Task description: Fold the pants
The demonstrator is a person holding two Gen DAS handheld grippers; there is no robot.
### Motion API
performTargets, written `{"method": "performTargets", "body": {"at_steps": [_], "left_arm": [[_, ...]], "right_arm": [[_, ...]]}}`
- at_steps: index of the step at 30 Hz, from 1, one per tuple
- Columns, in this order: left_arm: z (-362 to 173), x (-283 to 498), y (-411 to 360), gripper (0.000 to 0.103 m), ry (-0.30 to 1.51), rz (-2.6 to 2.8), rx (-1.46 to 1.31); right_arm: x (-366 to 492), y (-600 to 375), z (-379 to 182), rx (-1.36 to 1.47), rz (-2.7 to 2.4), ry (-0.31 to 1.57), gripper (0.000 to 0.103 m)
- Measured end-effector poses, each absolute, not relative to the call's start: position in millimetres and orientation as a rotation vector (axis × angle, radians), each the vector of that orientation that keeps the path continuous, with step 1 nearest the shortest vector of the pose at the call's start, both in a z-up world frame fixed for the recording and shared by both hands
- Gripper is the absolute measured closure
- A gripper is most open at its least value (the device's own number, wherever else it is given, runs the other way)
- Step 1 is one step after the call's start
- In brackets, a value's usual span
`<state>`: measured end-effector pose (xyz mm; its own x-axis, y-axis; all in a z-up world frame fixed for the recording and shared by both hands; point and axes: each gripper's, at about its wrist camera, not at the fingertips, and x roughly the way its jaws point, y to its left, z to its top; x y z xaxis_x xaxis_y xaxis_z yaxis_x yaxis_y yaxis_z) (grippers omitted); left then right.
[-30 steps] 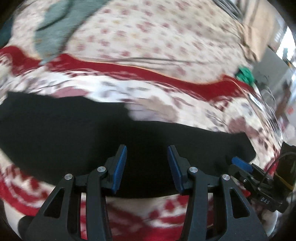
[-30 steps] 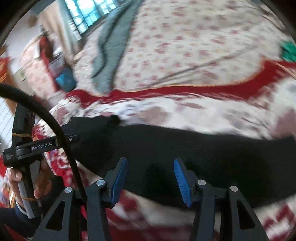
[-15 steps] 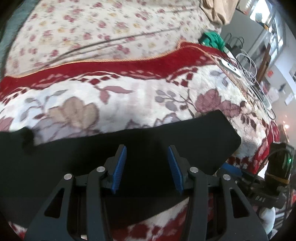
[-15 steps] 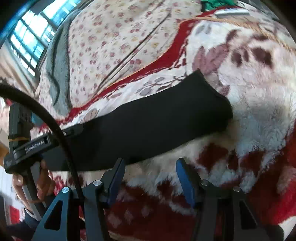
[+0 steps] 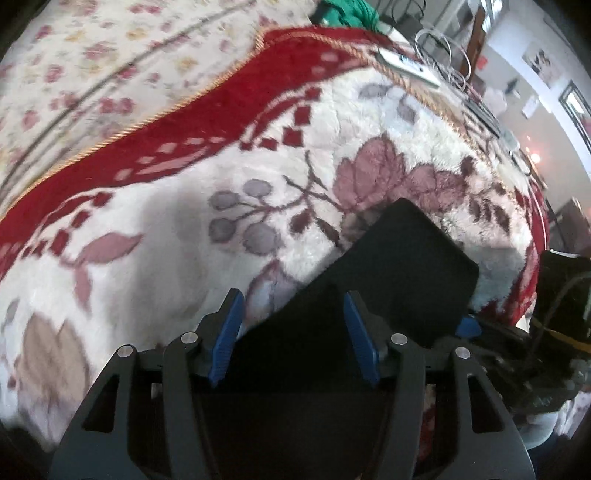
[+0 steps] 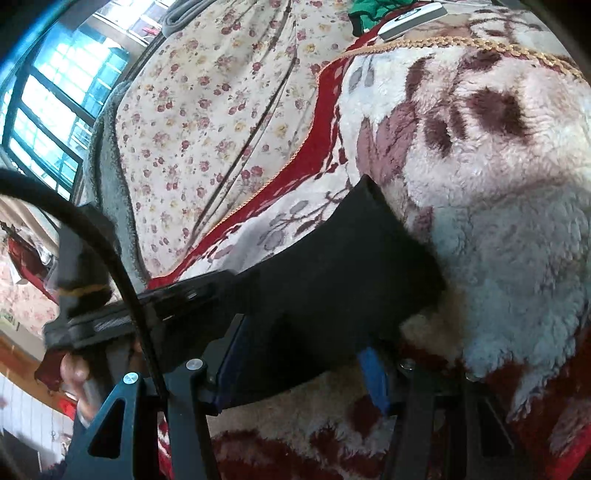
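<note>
The black pants point(image 5: 399, 273) lie flat on a fluffy red and white floral blanket point(image 5: 184, 206). Their leg end shows in both views, with the hem at the right. My left gripper point(image 5: 293, 332) is open, its blue pads on either side of the far edge of the pant leg. My right gripper point(image 6: 303, 365) is open too, with the near edge of the pants point(image 6: 332, 266) between its pads. The left gripper's body point(image 6: 147, 299) shows at the left of the right wrist view, over the pants.
A cream floral sheet point(image 5: 92, 66) lies beyond the blanket's red border. A green cloth point(image 5: 343, 11), a white device point(image 5: 406, 66) and cables sit at the far right edge. A window point(image 6: 48, 103) is at the far left.
Both grippers have moved along the pant leg toward its hem and come down closer; the fabric now sits between the pads of each. Both stay open.
</note>
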<state>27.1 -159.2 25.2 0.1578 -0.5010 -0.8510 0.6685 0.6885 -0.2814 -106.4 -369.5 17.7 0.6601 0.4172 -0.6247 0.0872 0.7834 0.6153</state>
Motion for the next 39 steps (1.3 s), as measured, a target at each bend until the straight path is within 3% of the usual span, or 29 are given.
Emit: {"method": "performTargets", "body": {"at_steps": [5,10,22,26,28,29,39], "left_arm": [[15,39,-180,0.047,1.166,-0.938,0.224],[10,42,-206,0.030,1.183,-1.001,0.276],[6,51,-259,0.033,1.168,-1.132,0.395],[4,55,-260,0.057,1.131,-1.148,0.410],[2,48,-266,0.087,1.137,-1.173,0.379],[1,46,-263,0.091,1.148,-1.186,0.358],[32,25,-240,0.095,1.045,-1.150,0.324]], "right_arm": [[-106,-366,15,0.636,0.223,0.840,0.047],[-103,-362,12,0.619,0.231,0.835,0.047],[-100,-351,9,0.576,0.214,0.784,0.048],[-96,-357,5,0.616,0.208,0.763,0.068],[-93,-360,2,0.654,0.228,0.748,0.073],[-91,-360,1,0.661,0.235,0.745,0.076],[-90,-351,20,0.634,0.319,0.689,0.088]]}}
